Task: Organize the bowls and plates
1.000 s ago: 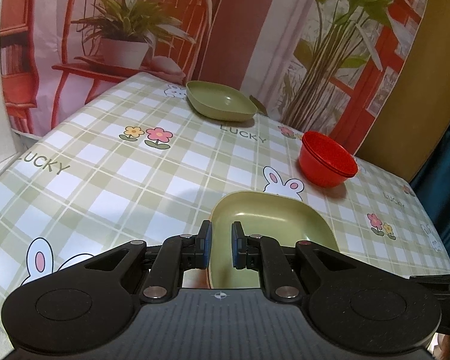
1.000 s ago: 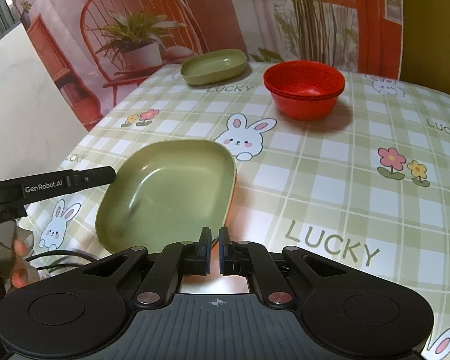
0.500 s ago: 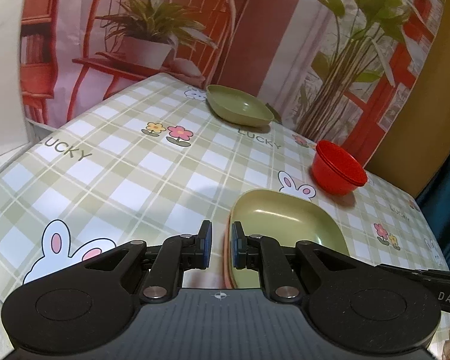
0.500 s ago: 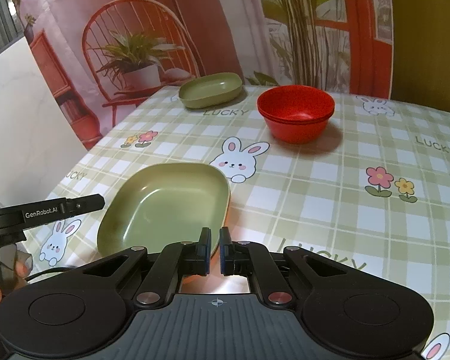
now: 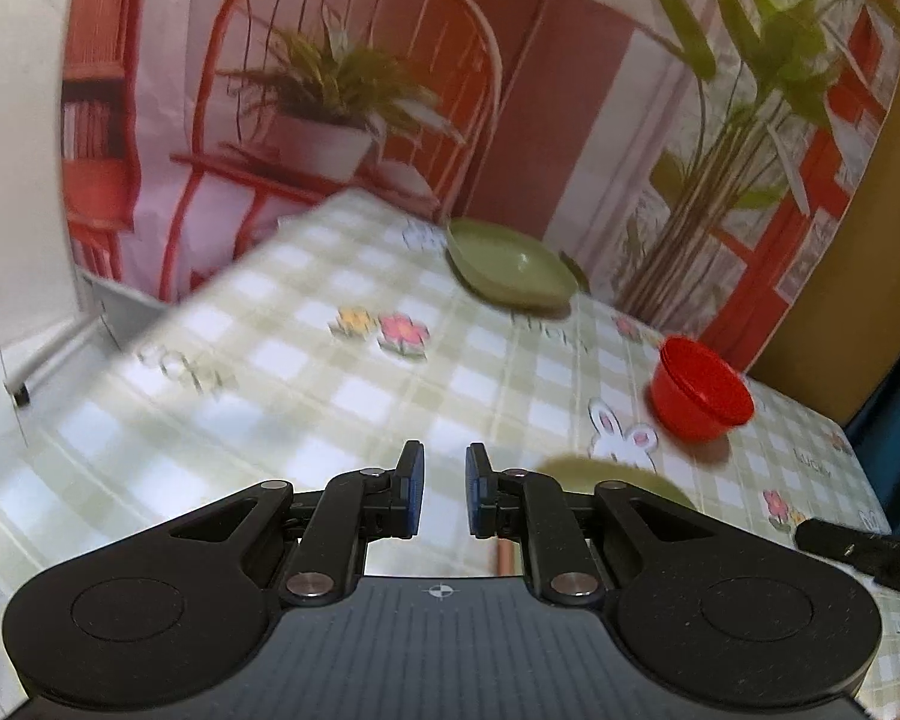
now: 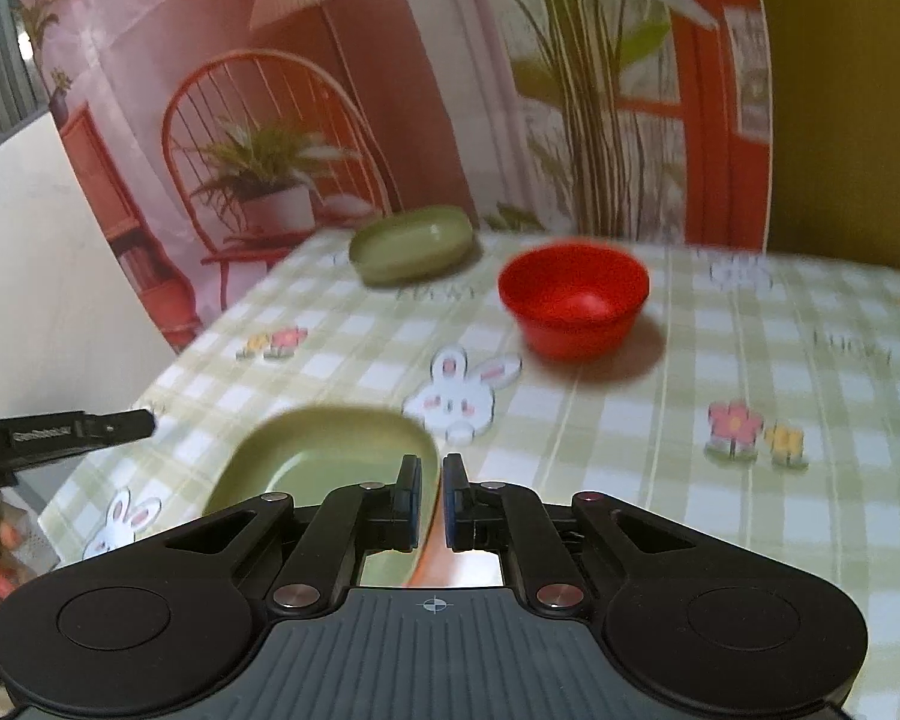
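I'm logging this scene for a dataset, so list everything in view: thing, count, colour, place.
plate: two, green; near one at the table's near edge, far one at the far edge.
bowl: red, possibly two nested, mid-table right of the far plate.
tablecloth: one, green-white check with rabbits and flowers, covering the table.
backdrop: one, printed chair and plants, behind the table.
left hand-held gripper: black, blue pads, shut, empty.
right hand-held gripper: same, shut, by the near plate's rim.

Soft indoor light, motion blur smearing the tablecloth (image 5: 306,360); fisheye bending the edges; red bowl (image 6: 573,299) throws a faint shadow.
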Demonstrator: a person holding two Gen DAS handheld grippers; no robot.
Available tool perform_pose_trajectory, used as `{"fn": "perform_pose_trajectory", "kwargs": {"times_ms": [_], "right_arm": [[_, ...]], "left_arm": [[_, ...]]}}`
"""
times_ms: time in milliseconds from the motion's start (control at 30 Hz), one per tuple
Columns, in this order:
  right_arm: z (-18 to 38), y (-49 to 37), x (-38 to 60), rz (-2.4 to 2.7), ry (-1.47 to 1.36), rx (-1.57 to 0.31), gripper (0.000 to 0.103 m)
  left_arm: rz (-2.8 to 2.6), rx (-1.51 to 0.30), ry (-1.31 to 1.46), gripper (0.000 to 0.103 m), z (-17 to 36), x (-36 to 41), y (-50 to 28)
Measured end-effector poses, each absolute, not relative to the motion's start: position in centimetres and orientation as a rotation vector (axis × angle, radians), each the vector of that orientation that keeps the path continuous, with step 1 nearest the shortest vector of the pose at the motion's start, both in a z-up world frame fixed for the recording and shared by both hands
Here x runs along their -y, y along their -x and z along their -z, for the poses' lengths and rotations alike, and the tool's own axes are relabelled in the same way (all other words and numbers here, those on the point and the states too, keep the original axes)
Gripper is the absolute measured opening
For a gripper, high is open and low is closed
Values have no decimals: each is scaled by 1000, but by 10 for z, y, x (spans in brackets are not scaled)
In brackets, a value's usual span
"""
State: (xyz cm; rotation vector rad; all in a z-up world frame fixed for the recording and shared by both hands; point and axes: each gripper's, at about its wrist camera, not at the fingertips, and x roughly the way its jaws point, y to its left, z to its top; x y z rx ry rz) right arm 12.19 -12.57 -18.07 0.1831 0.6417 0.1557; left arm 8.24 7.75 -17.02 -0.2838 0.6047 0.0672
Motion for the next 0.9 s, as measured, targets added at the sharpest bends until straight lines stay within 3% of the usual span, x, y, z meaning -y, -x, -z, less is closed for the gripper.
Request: {"fn": "perform_pose_trajectory", "kwargs": {"times_ms": [267,433,900], "right_arm": [[132,-156,130,-199,-148,-536,11],[114,-186,127,-228,-126,-514,12],[62,-271,119,-254,-41,-433,13]], "left_arm": [[-120,-523,182,18,109,-107,-107],[-136,-478,139,37,80,-111,-129],[-92,-389,167,44,15,-115,-191]]}}
